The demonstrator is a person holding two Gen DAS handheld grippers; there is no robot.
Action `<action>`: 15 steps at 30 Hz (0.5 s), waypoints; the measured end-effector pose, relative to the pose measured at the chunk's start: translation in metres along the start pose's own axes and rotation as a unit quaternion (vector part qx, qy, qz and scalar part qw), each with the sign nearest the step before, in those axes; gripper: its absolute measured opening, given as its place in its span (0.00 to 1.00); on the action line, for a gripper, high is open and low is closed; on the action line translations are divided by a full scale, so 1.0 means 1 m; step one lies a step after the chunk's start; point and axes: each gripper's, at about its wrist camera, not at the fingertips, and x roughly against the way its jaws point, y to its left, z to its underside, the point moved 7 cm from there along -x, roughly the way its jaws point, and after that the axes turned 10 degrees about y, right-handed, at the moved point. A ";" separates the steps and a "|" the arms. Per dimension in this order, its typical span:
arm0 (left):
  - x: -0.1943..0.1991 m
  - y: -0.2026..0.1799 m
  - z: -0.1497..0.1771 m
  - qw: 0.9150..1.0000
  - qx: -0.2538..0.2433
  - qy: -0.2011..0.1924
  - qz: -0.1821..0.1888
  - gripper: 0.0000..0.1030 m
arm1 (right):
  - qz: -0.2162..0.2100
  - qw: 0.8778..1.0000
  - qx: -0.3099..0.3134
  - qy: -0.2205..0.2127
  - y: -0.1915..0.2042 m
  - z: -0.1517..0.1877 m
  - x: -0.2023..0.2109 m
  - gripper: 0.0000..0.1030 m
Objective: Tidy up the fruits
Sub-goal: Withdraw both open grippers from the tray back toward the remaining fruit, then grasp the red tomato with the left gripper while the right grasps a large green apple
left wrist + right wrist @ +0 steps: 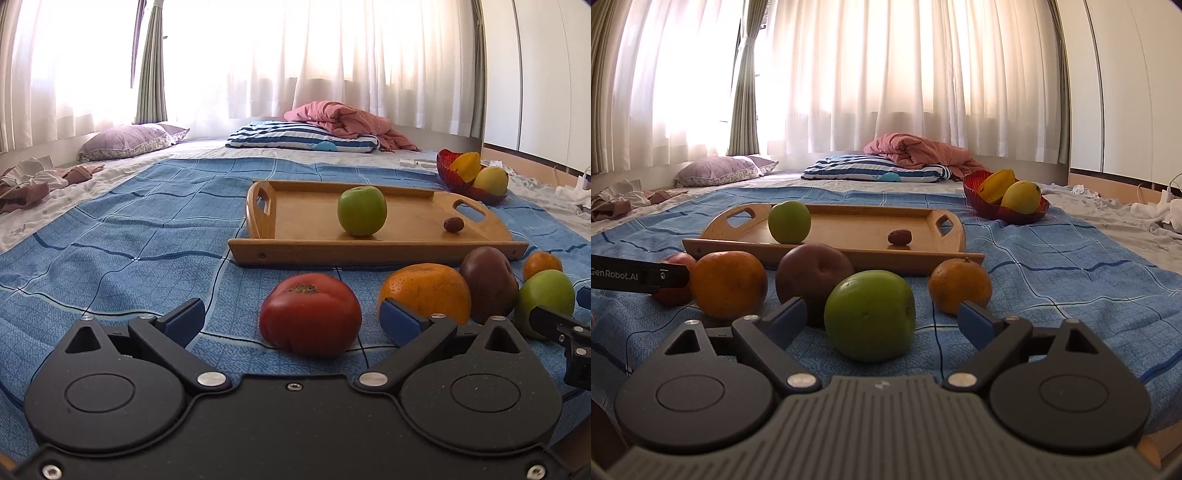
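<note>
My left gripper (291,314) is open around a red tomato (310,314) on the blue cloth, with its pads clear of it. The right gripper (882,312) is open too, and a green apple (870,314) lies between its fingers untouched. Behind the apple sit a large orange (729,284), a dark purple fruit (814,275) and a small orange (960,284). The wooden tray (849,254) further back holds a second green apple (789,221) and a small brown date (899,237). The left gripper's body (639,277) partly hides the tomato in the right wrist view.
A red glass bowl (993,212) with yellow fruits stands behind the tray to the right. Pillows and a pink blanket (916,151) lie at the back below the curtains. Crumpled clothes (33,182) lie at the left edge, cables and white items at the right.
</note>
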 end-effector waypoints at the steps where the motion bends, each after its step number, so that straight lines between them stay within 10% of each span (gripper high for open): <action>1: 0.000 -0.001 0.000 1.000 -0.004 -0.002 0.000 0.97 | -0.001 1.000 0.000 0.001 0.001 0.001 0.000 0.91; 15: -0.007 -0.009 0.001 0.999 -0.032 0.012 0.010 0.69 | -0.007 1.000 0.008 0.011 0.010 0.003 0.000 0.81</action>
